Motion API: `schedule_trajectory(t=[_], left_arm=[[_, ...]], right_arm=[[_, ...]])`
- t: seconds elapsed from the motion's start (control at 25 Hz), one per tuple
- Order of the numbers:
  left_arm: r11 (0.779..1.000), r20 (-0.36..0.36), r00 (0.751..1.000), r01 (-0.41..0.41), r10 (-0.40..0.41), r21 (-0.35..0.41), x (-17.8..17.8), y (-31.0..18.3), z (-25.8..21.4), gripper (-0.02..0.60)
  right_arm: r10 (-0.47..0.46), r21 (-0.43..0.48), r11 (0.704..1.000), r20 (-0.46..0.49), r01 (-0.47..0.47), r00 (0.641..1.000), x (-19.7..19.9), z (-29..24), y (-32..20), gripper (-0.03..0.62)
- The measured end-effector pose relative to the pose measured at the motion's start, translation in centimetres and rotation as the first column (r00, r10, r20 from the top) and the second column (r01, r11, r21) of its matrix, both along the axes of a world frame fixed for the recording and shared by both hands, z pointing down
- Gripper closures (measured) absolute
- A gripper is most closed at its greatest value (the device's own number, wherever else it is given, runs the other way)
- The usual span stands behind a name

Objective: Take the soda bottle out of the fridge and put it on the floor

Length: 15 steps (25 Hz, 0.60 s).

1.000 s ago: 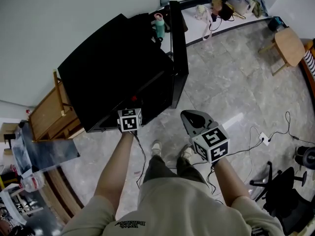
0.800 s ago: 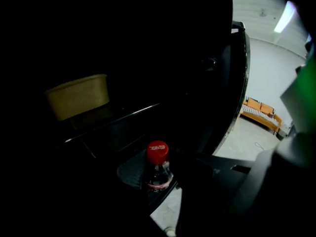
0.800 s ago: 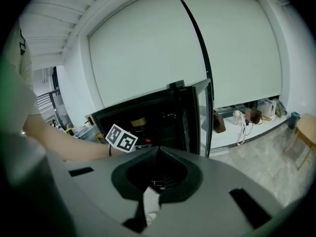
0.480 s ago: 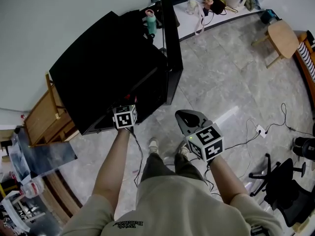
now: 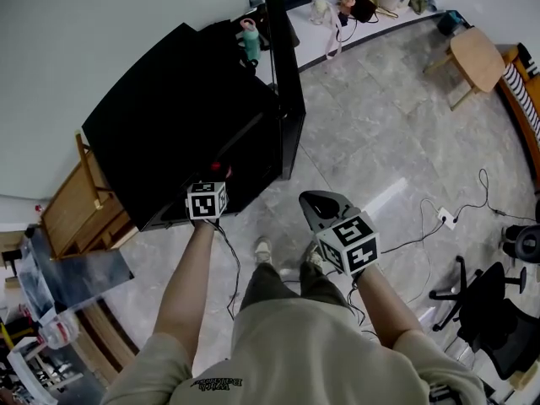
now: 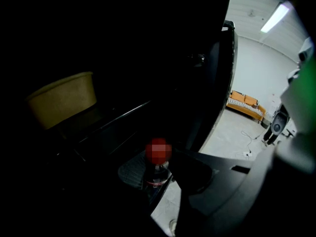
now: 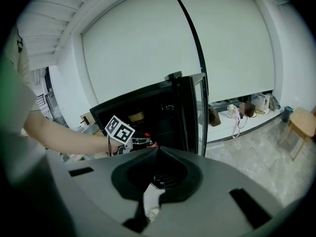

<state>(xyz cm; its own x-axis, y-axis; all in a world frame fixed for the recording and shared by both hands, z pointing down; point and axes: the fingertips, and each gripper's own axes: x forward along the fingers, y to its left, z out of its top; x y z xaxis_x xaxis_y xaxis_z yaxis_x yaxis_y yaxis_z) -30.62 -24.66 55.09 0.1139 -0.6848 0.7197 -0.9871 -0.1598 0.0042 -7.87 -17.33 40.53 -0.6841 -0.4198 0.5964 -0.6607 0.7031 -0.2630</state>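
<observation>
Soda bottle (image 6: 157, 177) is inside the fridge (image 5: 169, 116), upright at the front edge of a shelf, close to the opening.

Left hand-held gripper (image 6: 153, 169) is reached into the fridge. Its jaws have just been closing, and the bottle neck sits between them right under the red cap. Pads look to be pressing on the neck, so I read it as gripped. A neck grab makes sense: it's the narrowest part, and the flare under the cap should stop it slipping on the pull-out. The gripper tilts down into the fridge because the bottle stands low.

Right hand-held gripper (image 5: 325, 202) is outside the fridge, just in front of the open door (image 5: 283, 83), jaws together and holding nothing. Looks parked clear of the left arm's exit path.

Yellow tub (image 6: 64, 100) sits deeper in the fridge, well apart from the bottle, so it's no obstruction.

Floor (image 5: 380, 142) in front of the fridge is the drop spot. The bottle isn't out yet.
</observation>
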Motion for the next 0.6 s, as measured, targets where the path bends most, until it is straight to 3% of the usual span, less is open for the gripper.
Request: schedule_trajectory(t=[0.32, 0.6], left_arm=[[0.992, -0.014, 0.992, -0.122, 0.123, 0.035, 3.8, 1.6, -2.7, 0.453], [0.962, -0.048, 0.961, -0.269, 0.272, 0.056, 9.3, 2.9, -7.4, 0.453]], right_arm=[[0.045, 0.007, 0.999, 0.001, -0.045, 0.999, 1.3, -0.8, 1.0, 0.597], [0.101, 0.021, 0.995, 0.000, -0.101, 0.995, 3.2, -1.8, 2.2, 0.597]])
